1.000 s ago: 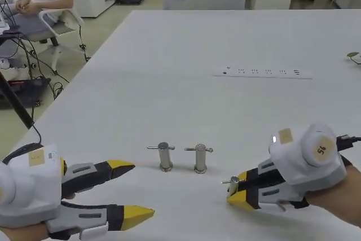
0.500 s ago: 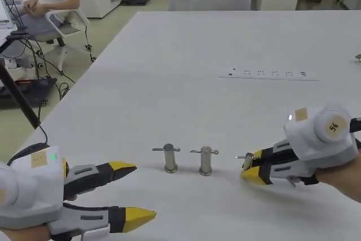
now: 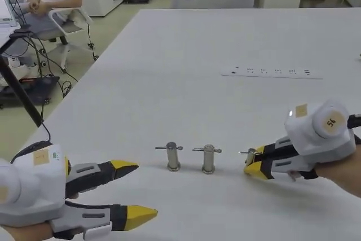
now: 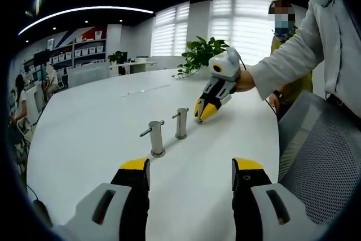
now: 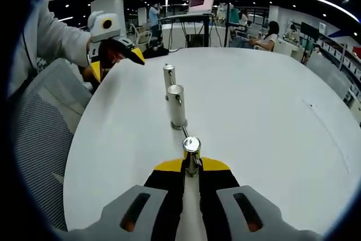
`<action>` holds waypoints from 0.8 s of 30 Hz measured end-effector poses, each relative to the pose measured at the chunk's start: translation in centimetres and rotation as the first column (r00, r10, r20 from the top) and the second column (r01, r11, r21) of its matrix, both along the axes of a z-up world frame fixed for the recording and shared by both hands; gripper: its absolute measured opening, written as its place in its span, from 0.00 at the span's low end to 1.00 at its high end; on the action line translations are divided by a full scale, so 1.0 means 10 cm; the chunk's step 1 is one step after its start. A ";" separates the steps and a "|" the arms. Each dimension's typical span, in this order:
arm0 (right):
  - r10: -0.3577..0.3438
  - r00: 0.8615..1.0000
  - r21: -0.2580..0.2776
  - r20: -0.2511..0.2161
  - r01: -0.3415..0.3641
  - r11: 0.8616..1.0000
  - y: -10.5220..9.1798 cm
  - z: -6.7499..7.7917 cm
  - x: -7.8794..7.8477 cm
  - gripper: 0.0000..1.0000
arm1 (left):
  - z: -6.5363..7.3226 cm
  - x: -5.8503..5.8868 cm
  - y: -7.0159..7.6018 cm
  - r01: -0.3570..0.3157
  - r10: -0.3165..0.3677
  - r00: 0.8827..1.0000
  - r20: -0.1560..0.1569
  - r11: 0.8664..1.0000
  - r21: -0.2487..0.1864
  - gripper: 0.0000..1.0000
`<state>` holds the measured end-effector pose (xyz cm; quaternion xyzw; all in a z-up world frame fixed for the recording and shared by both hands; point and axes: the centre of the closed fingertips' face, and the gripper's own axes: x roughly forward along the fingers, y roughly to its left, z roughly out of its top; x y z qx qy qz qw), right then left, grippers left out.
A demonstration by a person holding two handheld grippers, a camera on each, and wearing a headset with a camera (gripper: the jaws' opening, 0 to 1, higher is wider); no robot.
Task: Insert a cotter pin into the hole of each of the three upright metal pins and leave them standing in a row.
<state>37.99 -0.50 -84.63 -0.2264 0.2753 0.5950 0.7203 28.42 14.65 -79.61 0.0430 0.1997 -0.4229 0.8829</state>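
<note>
Pin (image 5: pixel 192 146) inside right hand-held gripper (image 5: pixel 192 166)

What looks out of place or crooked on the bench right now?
Nothing stands out. The left metal pin and the middle metal pin stand upright, each with a cotter pin through it; the right gripper holds the third pin upright, in line.

My left gripper (image 3: pixel 144 190) and right gripper (image 3: pixel 252 161) have white housings and black jaws tipped yellow; my sleeve (image 4: pixel 287 55) is white.
</note>
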 end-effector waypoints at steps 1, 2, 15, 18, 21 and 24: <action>0.000 1.000 -0.002 0.000 0.000 1.000 0.00 -0.01 0.00 0.10 | 0.00 0.00 0.00 0.000 0.000 1.000 0.001 1.000 0.000 0.58; 0.001 1.000 -0.004 -0.002 -0.001 1.000 0.00 -0.02 0.00 0.10 | 0.00 0.00 0.00 0.000 0.000 1.000 0.001 1.000 0.000 0.58; -0.003 1.000 0.033 -0.027 0.004 0.999 0.06 -0.02 0.01 0.10 | 0.03 0.00 0.03 -0.006 0.006 1.000 0.008 1.000 -0.001 0.58; -0.016 0.999 0.034 -0.034 0.017 0.999 0.07 -0.01 0.00 0.11 | 0.04 0.00 0.04 -0.008 0.008 1.000 0.008 1.000 -0.003 0.58; -0.018 0.999 0.032 -0.027 0.019 0.999 0.07 -0.01 0.00 0.11 | 0.04 0.00 0.03 -0.007 0.007 1.000 0.008 1.000 -0.002 0.58; -0.014 1.000 0.031 -0.023 0.014 0.999 0.07 0.00 -0.01 0.11 | 0.04 0.00 0.03 -0.005 0.005 1.000 0.008 1.000 -0.001 0.58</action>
